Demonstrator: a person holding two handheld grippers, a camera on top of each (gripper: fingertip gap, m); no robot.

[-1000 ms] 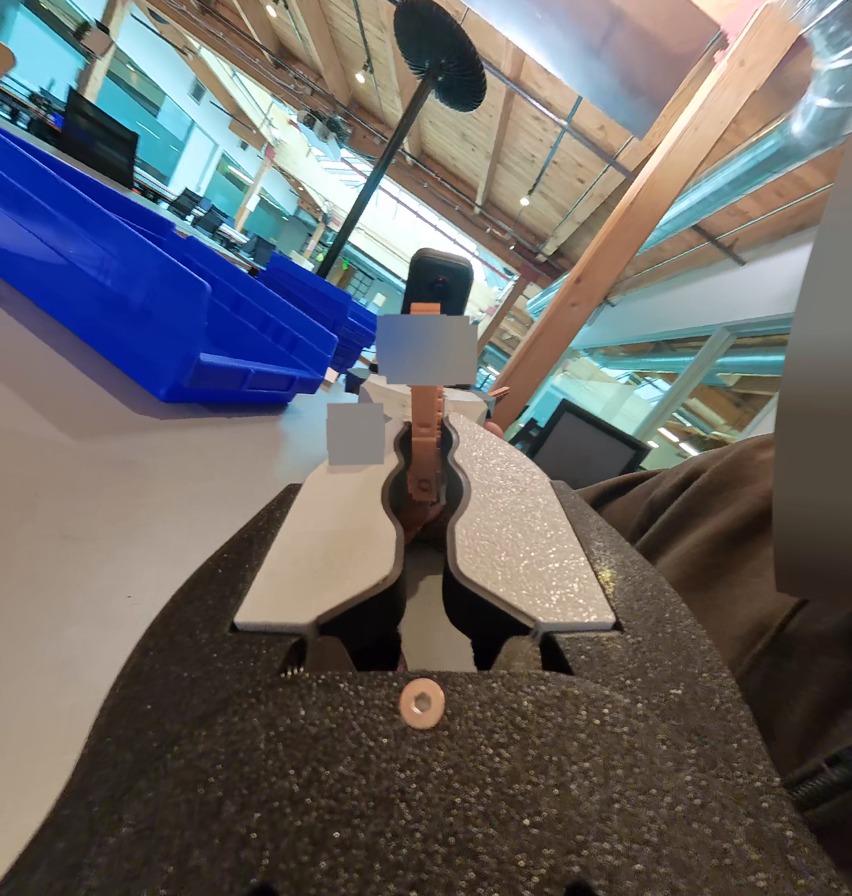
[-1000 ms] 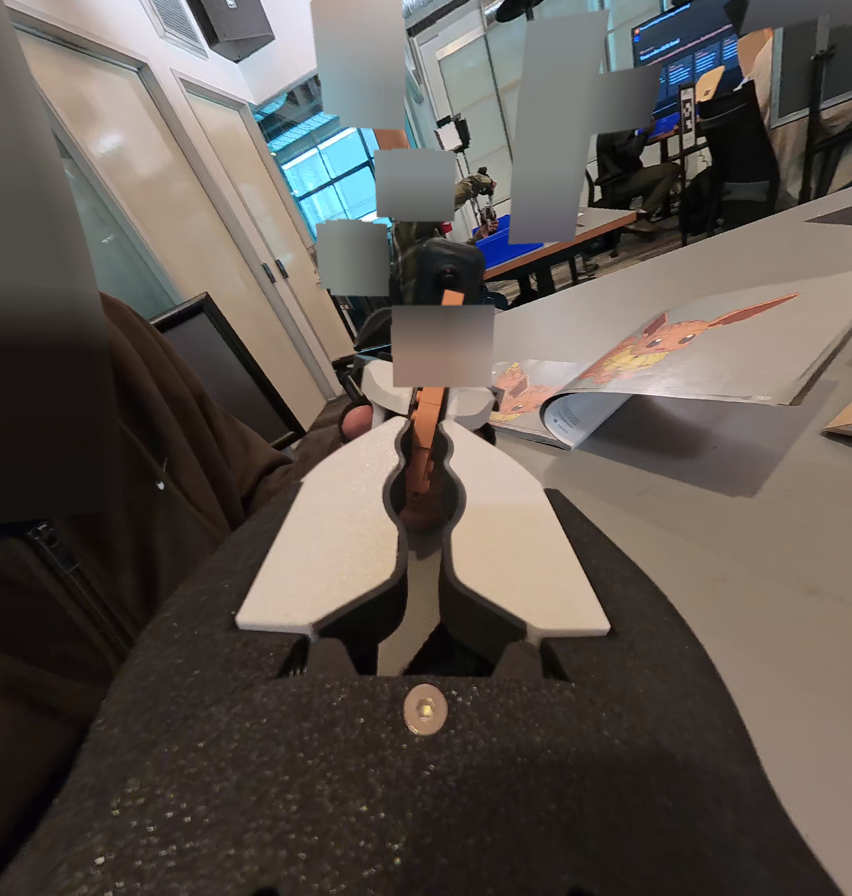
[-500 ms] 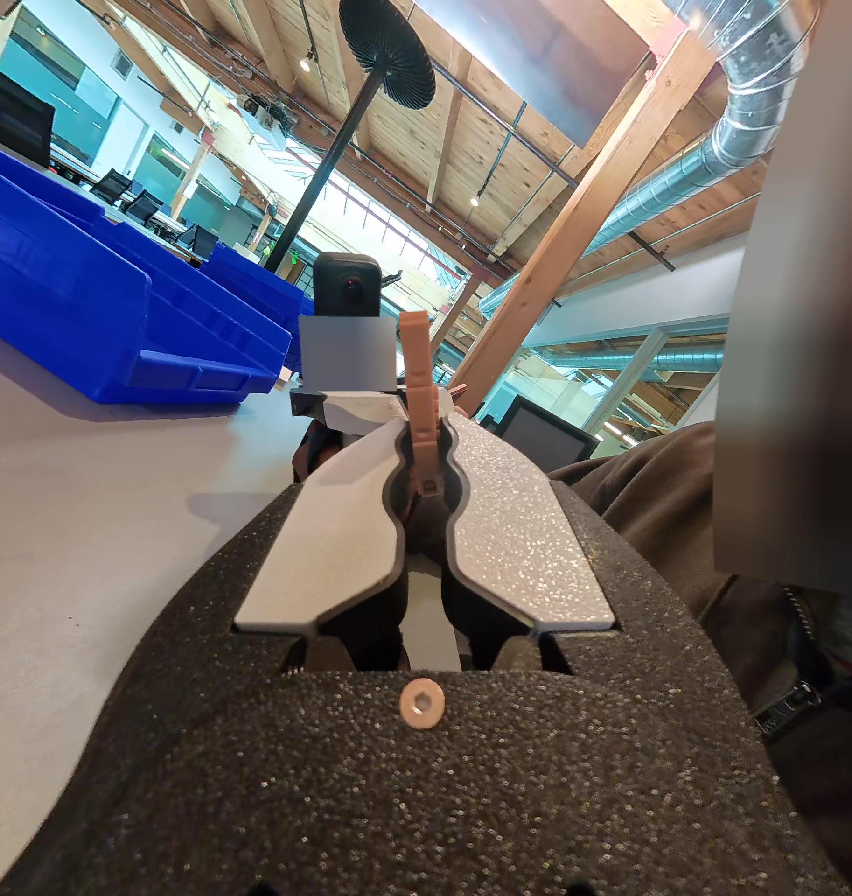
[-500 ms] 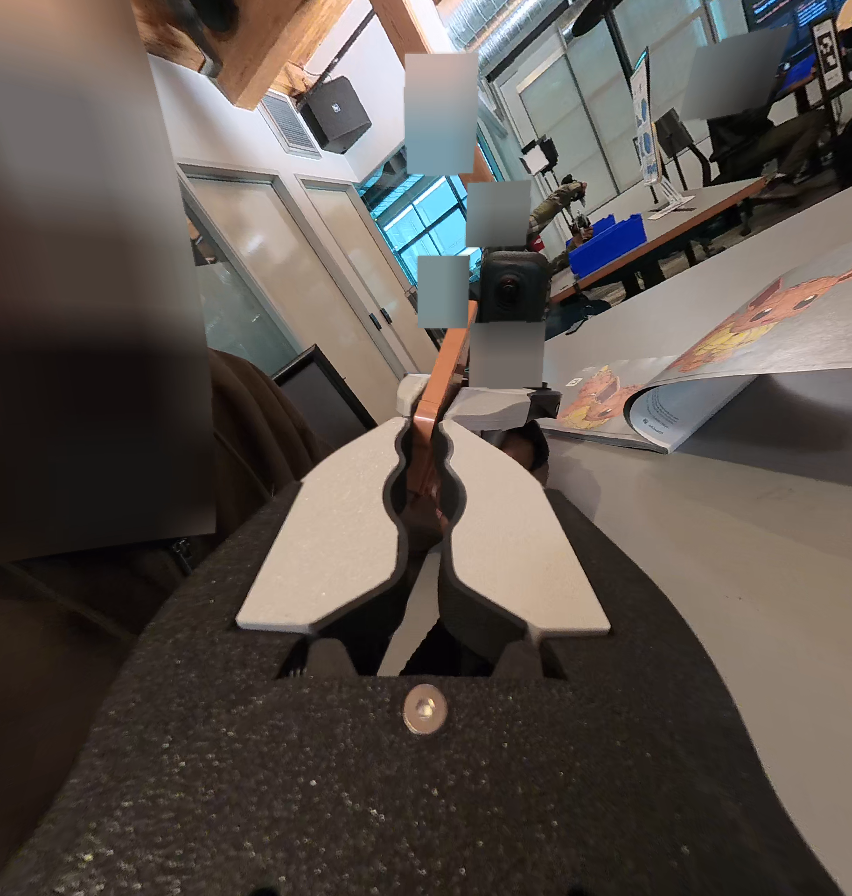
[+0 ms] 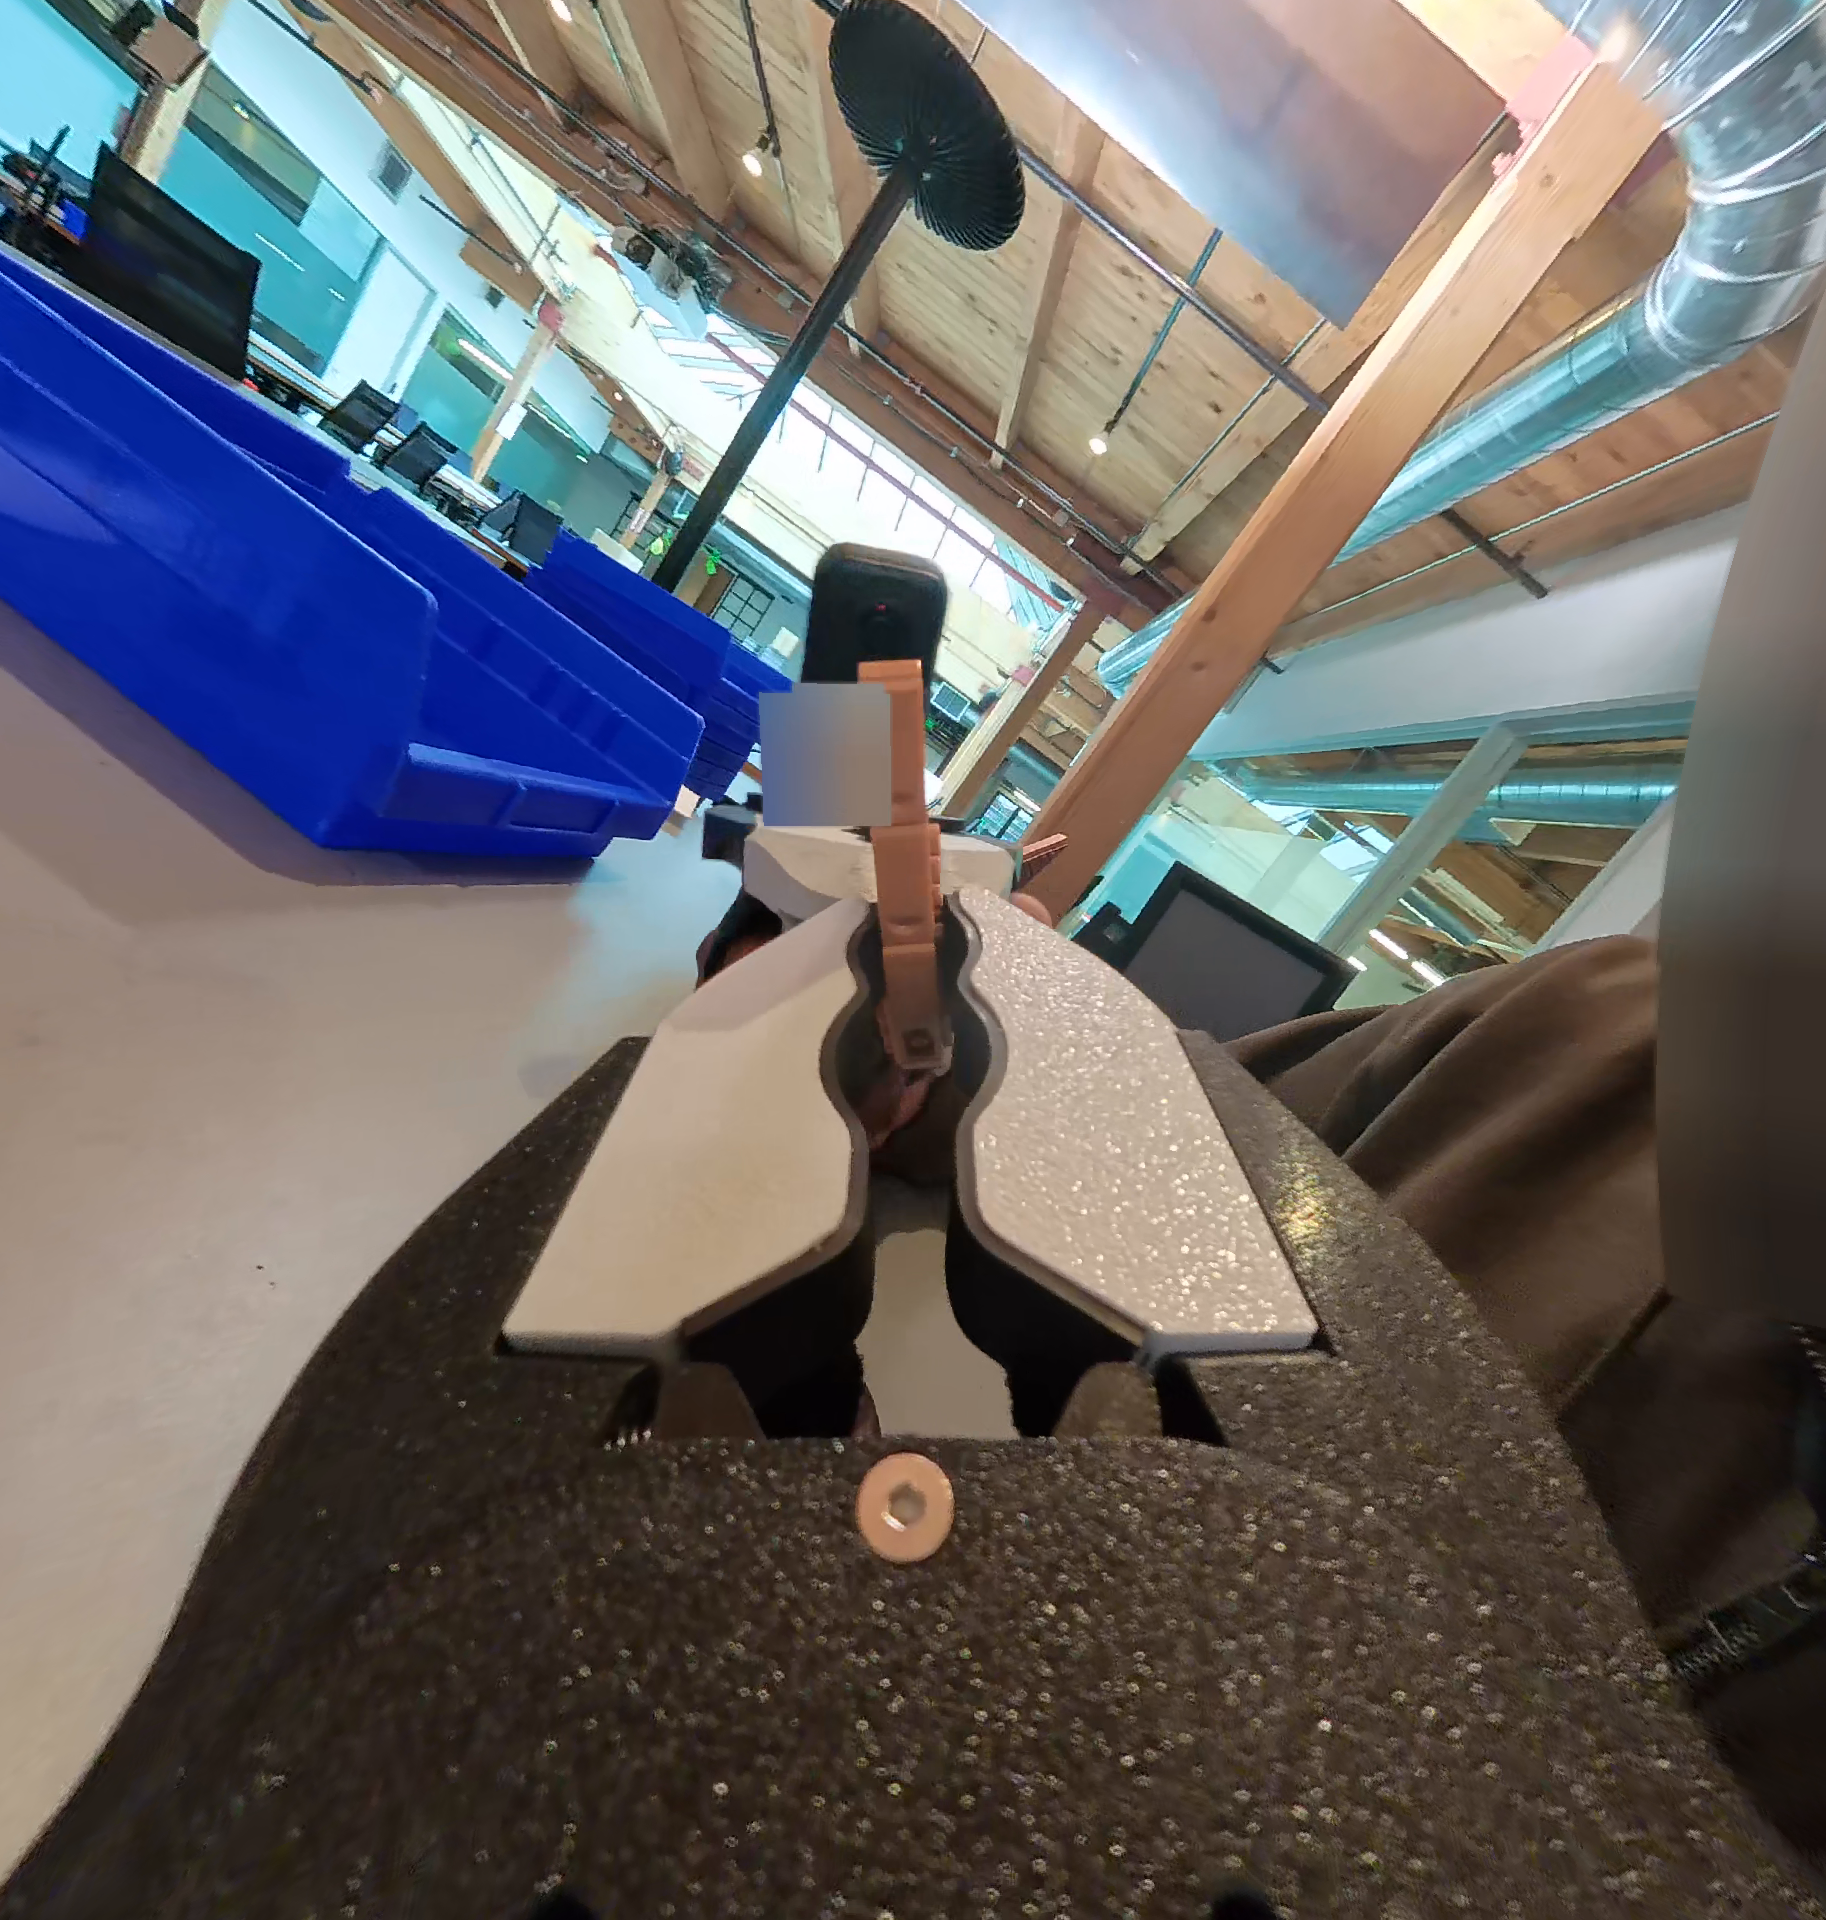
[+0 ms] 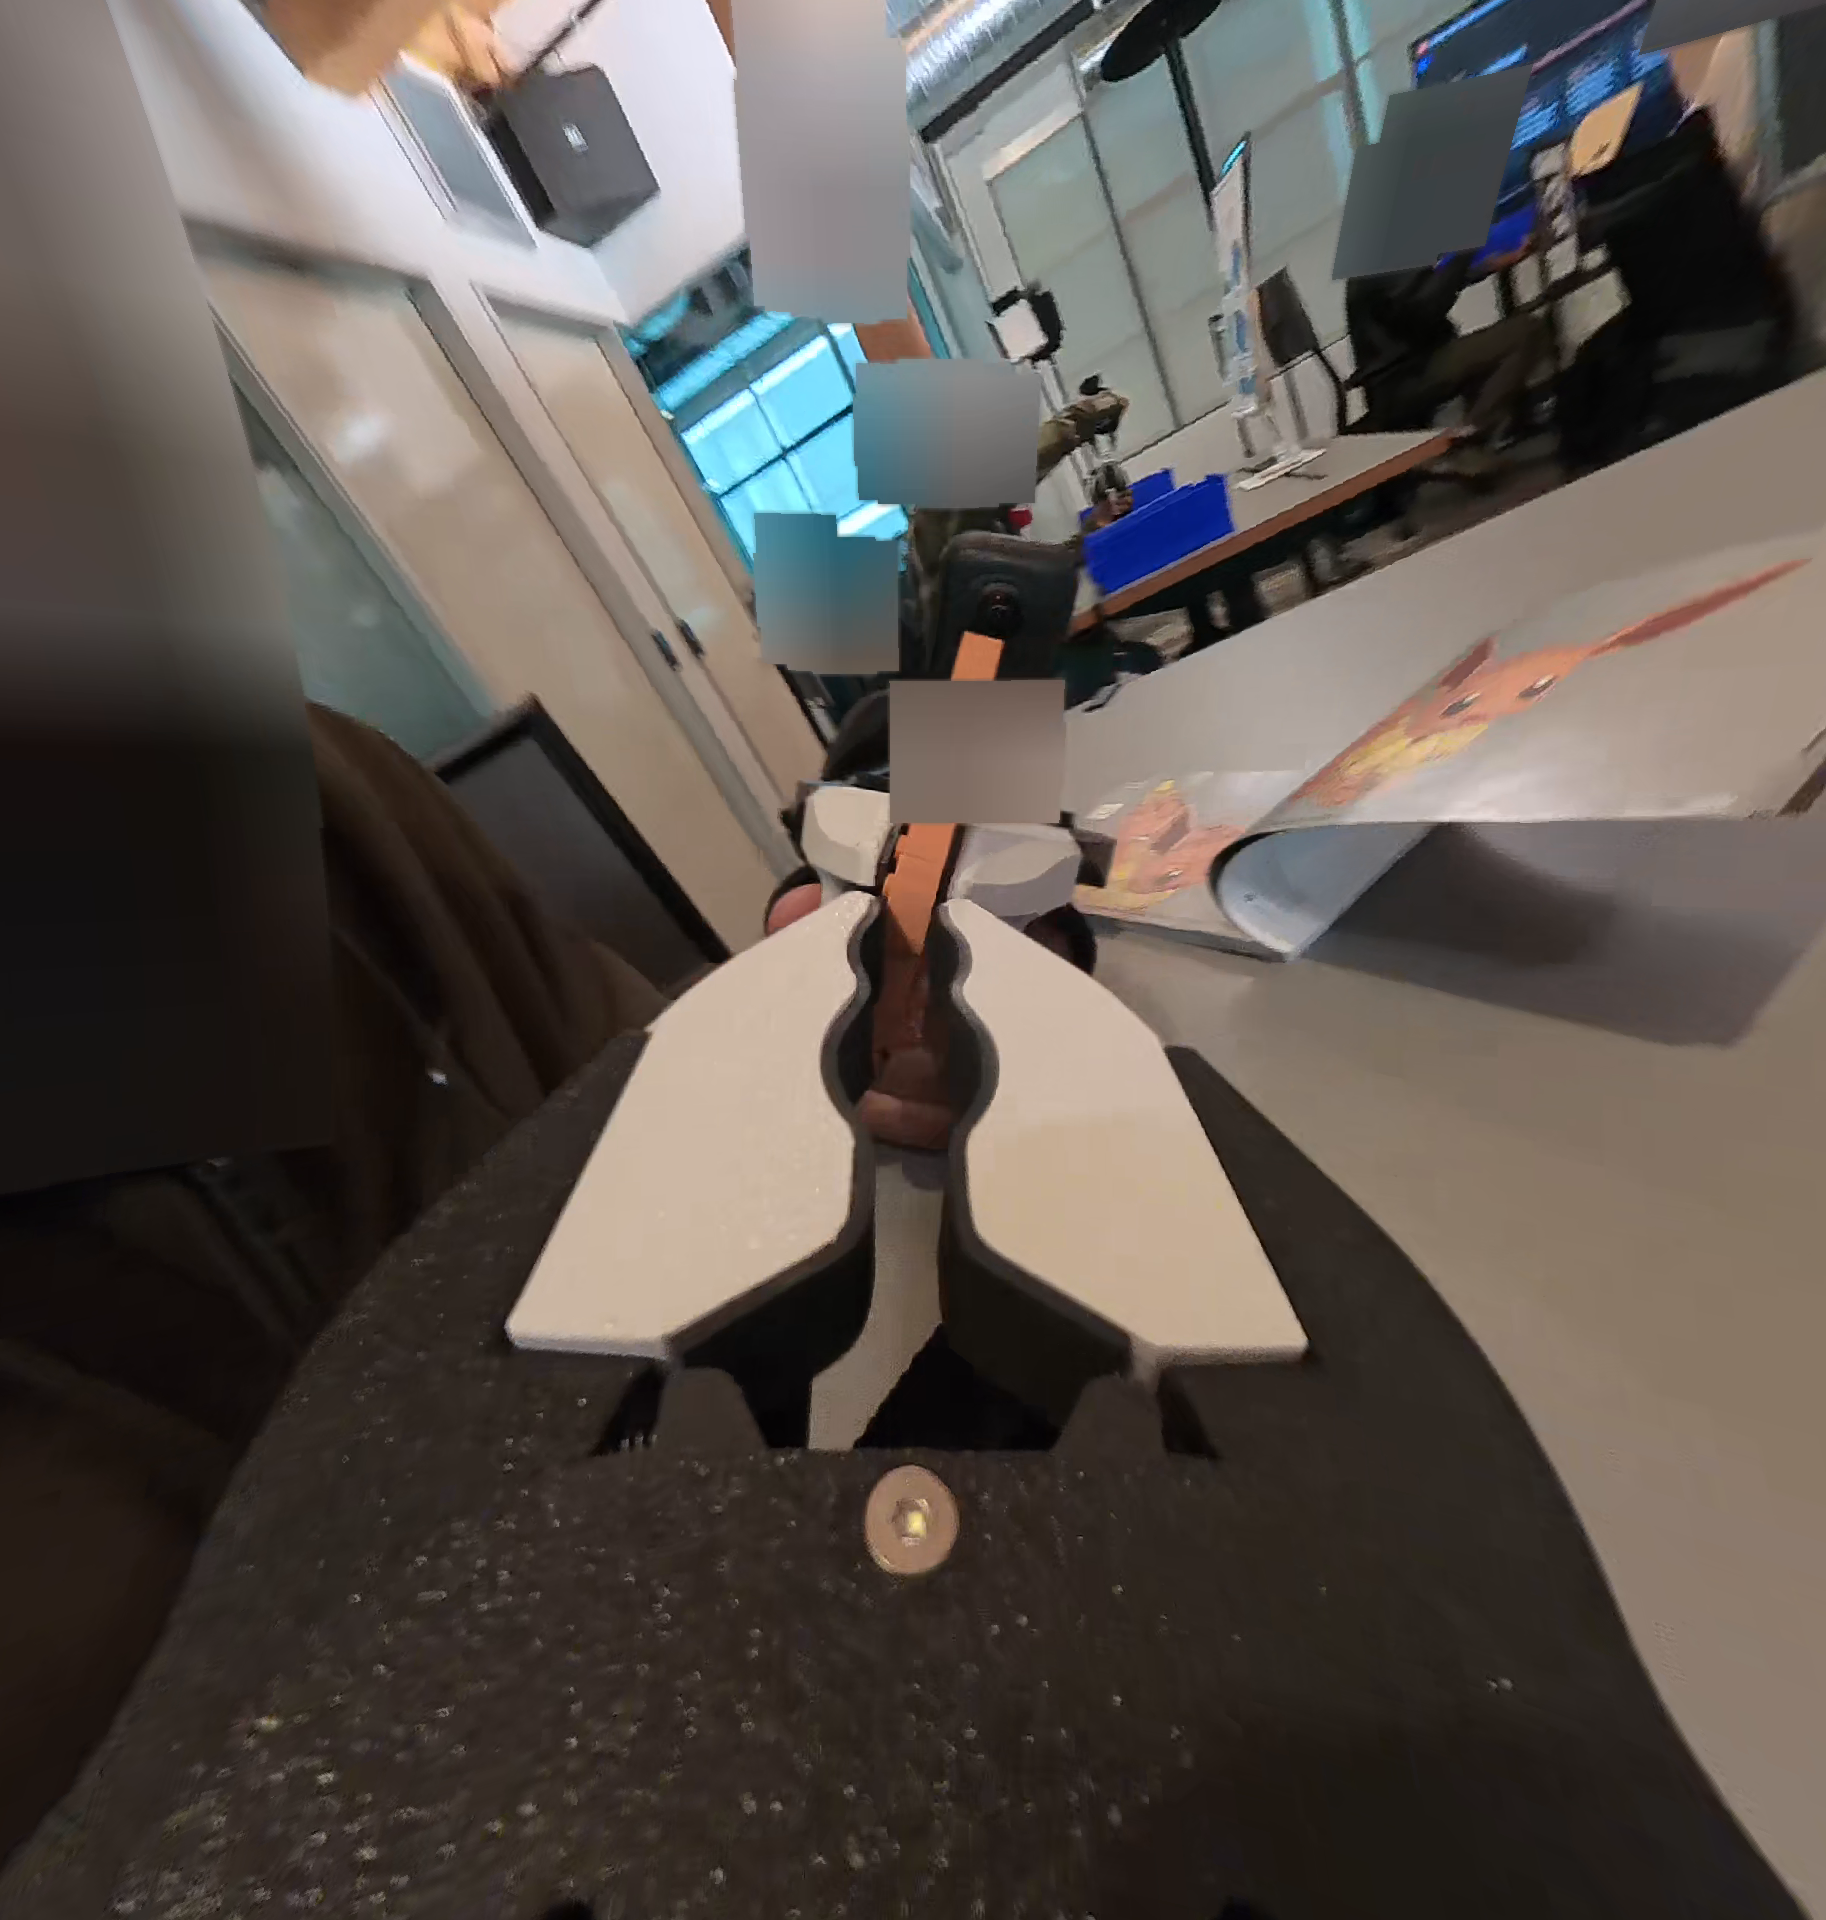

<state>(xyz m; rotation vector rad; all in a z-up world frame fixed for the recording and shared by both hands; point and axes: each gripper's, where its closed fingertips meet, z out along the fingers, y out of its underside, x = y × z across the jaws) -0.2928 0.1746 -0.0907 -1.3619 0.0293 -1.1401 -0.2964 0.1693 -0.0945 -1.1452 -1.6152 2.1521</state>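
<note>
Both grippers, left (image 5: pixel 911 914) and right (image 6: pixel 911 914), nipped nearly closed on one shared orange-brown linked strap (image 5: pixel 907 831), tip to tip above one grey table (image 5: pixel 213 1091); beyond, two blue bins (image 5: pixel 265 665), one open book (image 6: pixel 1460 769).

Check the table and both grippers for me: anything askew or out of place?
One thing: the booklet on the grey table lies with its cover curled up off the pages, not flat. Both the left gripper and right gripper are closed on the same tan brick-built strip.
</note>
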